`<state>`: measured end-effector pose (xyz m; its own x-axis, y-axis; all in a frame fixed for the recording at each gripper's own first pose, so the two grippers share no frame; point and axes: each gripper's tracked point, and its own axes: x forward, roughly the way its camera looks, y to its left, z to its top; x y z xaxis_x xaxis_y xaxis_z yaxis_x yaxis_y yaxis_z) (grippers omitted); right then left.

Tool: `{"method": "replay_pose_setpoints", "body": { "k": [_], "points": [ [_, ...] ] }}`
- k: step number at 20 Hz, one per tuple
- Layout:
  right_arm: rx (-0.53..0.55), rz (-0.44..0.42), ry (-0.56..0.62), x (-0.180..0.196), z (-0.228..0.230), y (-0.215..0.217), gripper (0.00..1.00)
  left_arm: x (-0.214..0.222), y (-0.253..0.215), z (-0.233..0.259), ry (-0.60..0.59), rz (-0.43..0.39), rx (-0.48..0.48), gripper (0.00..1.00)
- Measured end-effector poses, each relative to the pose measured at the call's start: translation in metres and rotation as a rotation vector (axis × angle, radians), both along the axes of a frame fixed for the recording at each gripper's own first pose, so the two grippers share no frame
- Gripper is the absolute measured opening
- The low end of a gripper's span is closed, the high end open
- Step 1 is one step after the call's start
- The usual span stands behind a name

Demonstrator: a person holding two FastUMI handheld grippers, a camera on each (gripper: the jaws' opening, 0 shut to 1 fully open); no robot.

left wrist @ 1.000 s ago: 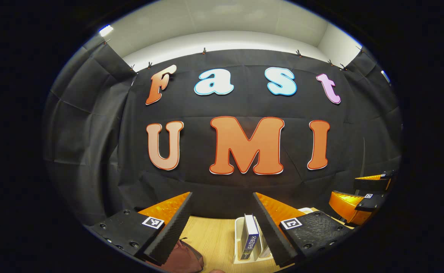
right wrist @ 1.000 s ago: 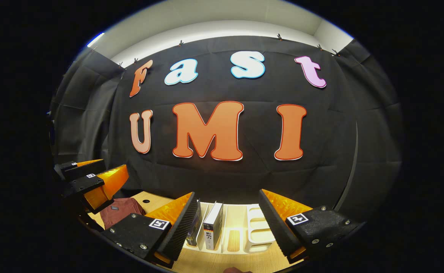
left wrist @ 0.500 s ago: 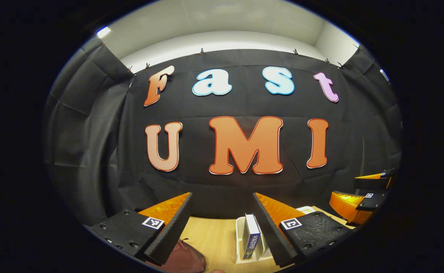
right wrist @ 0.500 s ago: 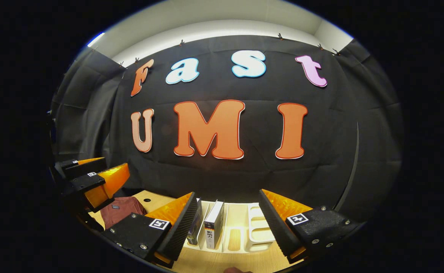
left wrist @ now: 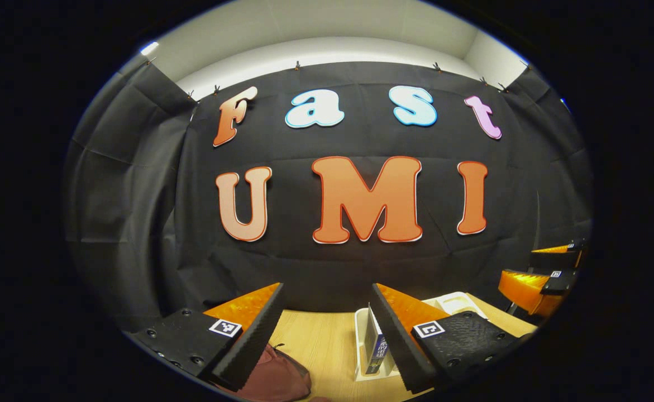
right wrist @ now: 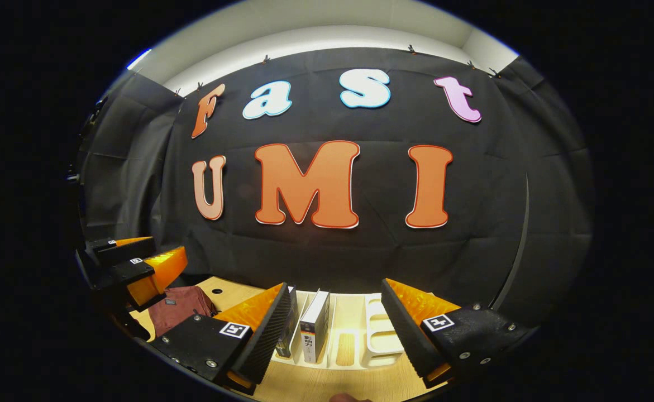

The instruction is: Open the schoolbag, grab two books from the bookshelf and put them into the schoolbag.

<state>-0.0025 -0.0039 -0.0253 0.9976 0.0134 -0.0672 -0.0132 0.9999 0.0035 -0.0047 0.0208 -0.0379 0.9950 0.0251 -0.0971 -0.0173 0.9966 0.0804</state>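
Now you hold both grippers above a light wooden tabletop (left wrist: 318, 346), each with its two fingers spread wide and gripping nothing. In the left gripper view, your left gripper (left wrist: 327, 329) has its jaws well apart over bare wood; a dark red schoolbag (left wrist: 279, 377) lies on the table just beside and partly under the left-hand finger (left wrist: 248, 335). Behind the right-hand finger (left wrist: 402, 335) stands a white bookshelf (left wrist: 360, 346), with a blue-spined book (left wrist: 378, 346) upright in it, partly hidden by that finger. Farther off at the right edge of that view, your right gripper (left wrist: 550, 273) hangs in the air.

In the right gripper view, your right gripper (right wrist: 335, 329) looks straight over the white bookshelf (right wrist: 380, 340). Between its open fingers a white-covered book (right wrist: 314, 326) stands upright in one slot, and a darker book (right wrist: 289, 329) stands beside it, close against the left-hand finger (right wrist: 265, 335). The slots to the right of them hold no books. Off to the left, the left gripper (right wrist: 131, 268) hovers near the dark red schoolbag (right wrist: 178, 307) lying on the table (right wrist: 315, 385).
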Motion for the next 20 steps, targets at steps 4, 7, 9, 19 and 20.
{"method": "replay_pose_setpoints", "body": {
  "k": [4,7,9,19,20],
  "points": [
    [-0.001,-0.007,0.019,0.001,-0.009,-0.008,0.96,0.001,0.015,-0.038,0.081,0.000,0.096,0.96],
    [-0.001,-0.017,0.045,0.003,-0.020,-0.014,0.96,-0.004,0.029,-0.089,0.191,-0.006,0.187,0.96],
    [0.002,-0.026,0.061,0.003,-0.027,-0.020,0.97,-0.012,0.043,-0.127,0.299,0.001,0.246,0.96],
    [-0.016,-0.086,0.124,0.006,-0.054,-0.047,0.97,-0.056,0.089,-0.286,0.632,-0.060,0.634,0.98],
    [-0.016,-0.089,0.132,0.006,-0.058,-0.049,0.96,-0.063,0.090,-0.299,0.654,-0.071,0.655,0.98]
  ]
}}
